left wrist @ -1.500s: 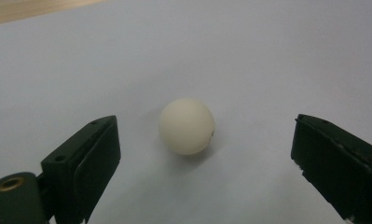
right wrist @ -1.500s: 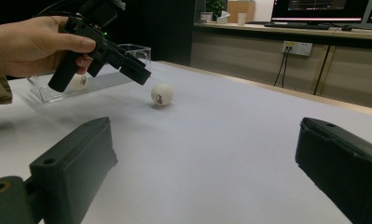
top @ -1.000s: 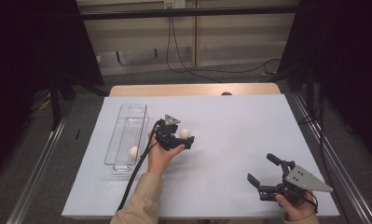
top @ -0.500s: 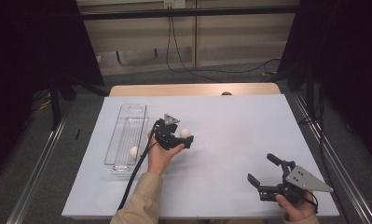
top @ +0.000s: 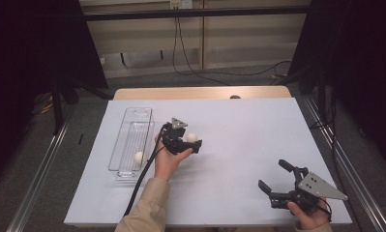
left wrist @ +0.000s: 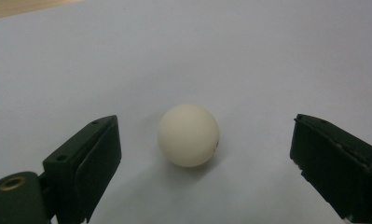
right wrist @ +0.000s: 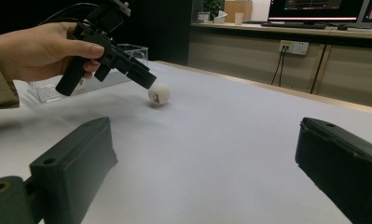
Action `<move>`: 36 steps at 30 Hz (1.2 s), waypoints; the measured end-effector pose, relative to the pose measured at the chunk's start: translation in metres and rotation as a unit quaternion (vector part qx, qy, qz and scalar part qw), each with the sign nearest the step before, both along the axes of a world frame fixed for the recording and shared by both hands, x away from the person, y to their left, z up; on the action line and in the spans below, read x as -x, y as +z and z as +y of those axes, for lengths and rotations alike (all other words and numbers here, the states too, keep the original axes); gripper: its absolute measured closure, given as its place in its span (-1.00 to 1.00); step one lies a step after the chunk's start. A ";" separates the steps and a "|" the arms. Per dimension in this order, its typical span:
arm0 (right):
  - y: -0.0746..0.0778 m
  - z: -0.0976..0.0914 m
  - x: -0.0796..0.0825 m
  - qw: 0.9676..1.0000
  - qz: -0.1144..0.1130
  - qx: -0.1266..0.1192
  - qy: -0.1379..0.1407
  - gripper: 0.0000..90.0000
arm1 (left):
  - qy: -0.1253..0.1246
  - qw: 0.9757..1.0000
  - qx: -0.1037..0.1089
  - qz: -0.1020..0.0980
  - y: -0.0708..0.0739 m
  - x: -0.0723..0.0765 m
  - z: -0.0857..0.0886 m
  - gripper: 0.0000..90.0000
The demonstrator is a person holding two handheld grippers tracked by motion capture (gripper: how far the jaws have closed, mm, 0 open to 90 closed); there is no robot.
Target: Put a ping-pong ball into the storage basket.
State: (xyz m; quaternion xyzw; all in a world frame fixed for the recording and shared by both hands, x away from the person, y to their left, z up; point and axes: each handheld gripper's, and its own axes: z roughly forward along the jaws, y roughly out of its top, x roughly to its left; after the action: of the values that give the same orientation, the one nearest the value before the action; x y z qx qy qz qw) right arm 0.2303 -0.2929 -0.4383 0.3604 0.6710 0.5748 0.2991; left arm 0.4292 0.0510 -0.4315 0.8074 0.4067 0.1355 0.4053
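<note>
Nothing moved since earlier frames. Left gripper (top: 193,143) jaws apart, unclamped, flanking white ball (top: 192,137) right of clear tray (top: 132,121). Second ball (top: 139,157) in tray, partly hidden. Right gripper (top: 273,178) jaws apart, empty. White table (top: 248,125); dark room.

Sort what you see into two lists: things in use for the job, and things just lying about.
In use:
- left claw, open
- white ball on the table
- clear tray
- ball in tray

Lying about:
- right claw, open and holding nothing
- floor cables

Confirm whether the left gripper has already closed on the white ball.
No: the left gripper is open, with clear gaps beside the white ball.
</note>
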 end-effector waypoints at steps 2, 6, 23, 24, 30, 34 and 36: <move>0.000 0.000 0.000 1.000 -0.001 0.001 0.000 -0.92 | 0.000 1.000 -0.001 0.001 0.000 0.000 0.000 -0.81; -0.001 0.001 -0.001 1.000 0.001 0.001 0.002 -0.92 | -0.003 1.000 -0.002 0.001 -0.002 -0.001 -0.003 -0.80; -0.001 0.000 -0.001 1.000 0.003 -0.001 0.003 -0.92 | 0.005 1.000 -0.014 0.006 -0.013 -0.009 -0.006 -0.76; -0.001 0.000 -0.002 1.000 0.002 -0.001 0.002 -0.92 | 0.004 1.000 -0.015 0.006 -0.013 -0.009 -0.006 -0.76; -0.001 0.001 -0.002 1.000 0.003 -0.001 0.003 -0.92 | 0.004 1.000 -0.018 0.008 -0.015 -0.011 -0.007 -0.72; -0.001 0.001 -0.002 1.000 0.002 0.000 0.003 -0.92 | 0.006 1.000 -0.020 0.010 -0.018 -0.013 -0.007 -0.70; -0.001 0.001 -0.002 1.000 0.003 0.000 0.003 -0.92 | 0.004 1.000 -0.021 0.013 -0.020 -0.013 -0.008 -0.68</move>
State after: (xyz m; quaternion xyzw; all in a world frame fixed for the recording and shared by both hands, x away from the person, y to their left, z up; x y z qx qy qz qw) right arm 0.2319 -0.2922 -0.4395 0.3600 0.6729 0.5747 0.2955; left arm 0.4426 0.0435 -0.4510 0.8157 0.4125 0.1355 0.3822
